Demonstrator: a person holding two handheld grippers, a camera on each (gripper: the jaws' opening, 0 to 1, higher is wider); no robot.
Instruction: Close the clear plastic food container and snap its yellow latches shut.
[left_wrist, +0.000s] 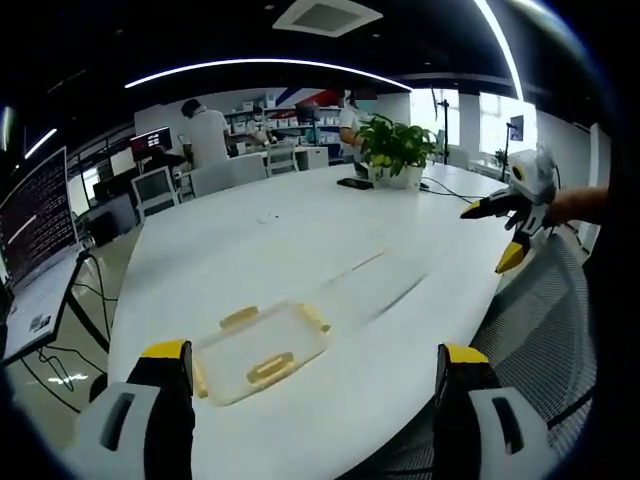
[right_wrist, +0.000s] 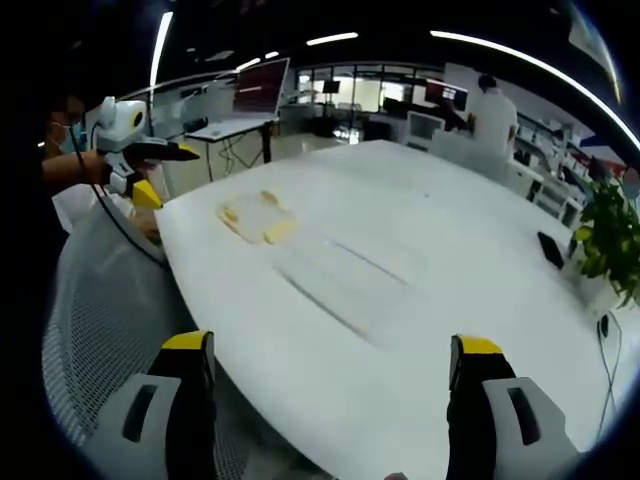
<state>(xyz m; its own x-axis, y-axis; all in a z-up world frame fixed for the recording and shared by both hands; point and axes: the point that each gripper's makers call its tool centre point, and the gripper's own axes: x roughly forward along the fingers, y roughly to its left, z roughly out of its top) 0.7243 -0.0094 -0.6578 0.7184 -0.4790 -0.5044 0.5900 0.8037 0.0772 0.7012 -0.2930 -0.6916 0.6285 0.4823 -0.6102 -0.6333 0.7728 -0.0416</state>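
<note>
Left gripper (left_wrist: 315, 365): jaws spread wide, yellow-tipped, nothing between them, held above the near edge of the white table (left_wrist: 300, 240). Clear plastic container (left_wrist: 258, 350) lies on the table just ahead, between the jaw tips and closer to the left jaw, flat, with yellow latches (left_wrist: 271, 367) on its sides. Not touching either jaw.

Right gripper (right_wrist: 330, 365): jaws wide apart too, empty, hovering over the table edge beside a mesh chair back (right_wrist: 110, 300). In the right gripper view the container sits well apart, up-left across the tabletop, near the other gripper, which a hand holds at the table's corner.

In the left gripper view the right gripper shows far right, off the table edge, well apart from the container. Potted plant (left_wrist: 395, 150) and a dark phone (left_wrist: 355, 183) at the far end of the table. People stand at desks behind.
</note>
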